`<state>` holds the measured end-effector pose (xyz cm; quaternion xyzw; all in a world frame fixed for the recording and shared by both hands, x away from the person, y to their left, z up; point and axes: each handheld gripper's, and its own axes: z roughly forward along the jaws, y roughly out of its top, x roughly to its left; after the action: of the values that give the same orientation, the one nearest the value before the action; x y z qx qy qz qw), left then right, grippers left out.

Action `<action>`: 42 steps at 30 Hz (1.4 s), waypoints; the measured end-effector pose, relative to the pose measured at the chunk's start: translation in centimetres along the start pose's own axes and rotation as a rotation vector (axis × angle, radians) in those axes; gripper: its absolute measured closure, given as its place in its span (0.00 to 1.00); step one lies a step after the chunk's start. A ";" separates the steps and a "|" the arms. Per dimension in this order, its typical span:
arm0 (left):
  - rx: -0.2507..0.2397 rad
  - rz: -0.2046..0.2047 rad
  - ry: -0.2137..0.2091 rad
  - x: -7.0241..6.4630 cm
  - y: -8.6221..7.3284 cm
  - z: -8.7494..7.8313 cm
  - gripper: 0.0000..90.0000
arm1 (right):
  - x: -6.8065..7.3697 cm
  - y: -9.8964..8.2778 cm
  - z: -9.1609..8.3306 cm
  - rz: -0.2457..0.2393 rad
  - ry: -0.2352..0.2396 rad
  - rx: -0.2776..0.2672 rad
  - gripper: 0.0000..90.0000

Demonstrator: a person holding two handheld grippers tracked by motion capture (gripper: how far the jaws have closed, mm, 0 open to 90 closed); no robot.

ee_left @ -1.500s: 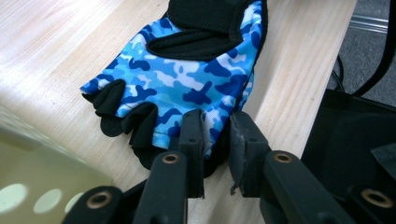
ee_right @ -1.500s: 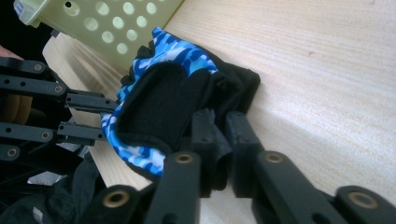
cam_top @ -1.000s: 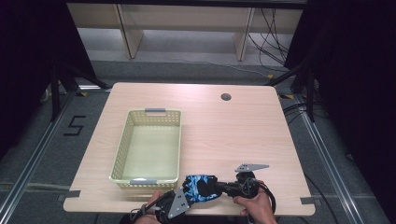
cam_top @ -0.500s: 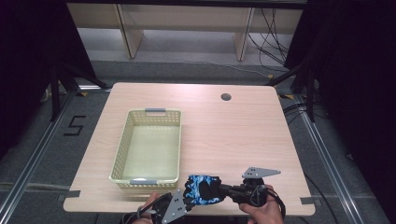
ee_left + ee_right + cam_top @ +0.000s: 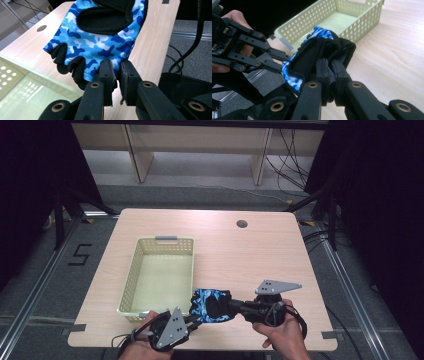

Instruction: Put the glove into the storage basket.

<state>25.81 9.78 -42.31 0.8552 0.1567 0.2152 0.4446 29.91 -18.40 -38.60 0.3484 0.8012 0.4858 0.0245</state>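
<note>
- Fingerless glove point(image 5: 210, 305), blue camouflage print with black palm and cuff.
- Stretched out off the counter point(image 5: 235, 255), pinched at both ends, just beside the basket's near corner.

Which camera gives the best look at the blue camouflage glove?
The left gripper view: the glove spreads wide there, showing pattern, black palm opening and finger stubs. The right gripper view catches it edge-on, bunched between both grippers. The high view shows it small, beside the basket.

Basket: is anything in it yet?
Empty: the basket has a bare floor; the camo glove hangs outside its near corner, between both tongs.
</note>
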 end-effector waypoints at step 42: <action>0.240 -0.179 0.031 11.8 -8.1 -4.9 0.88 | 1.2 7.3 17.1 0.017 0.070 0.152 0.96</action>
<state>32.81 23.04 -43.78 0.8814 0.2637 0.1675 0.3543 39.37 -2.62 -41.44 0.3389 0.8332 0.4356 -0.0340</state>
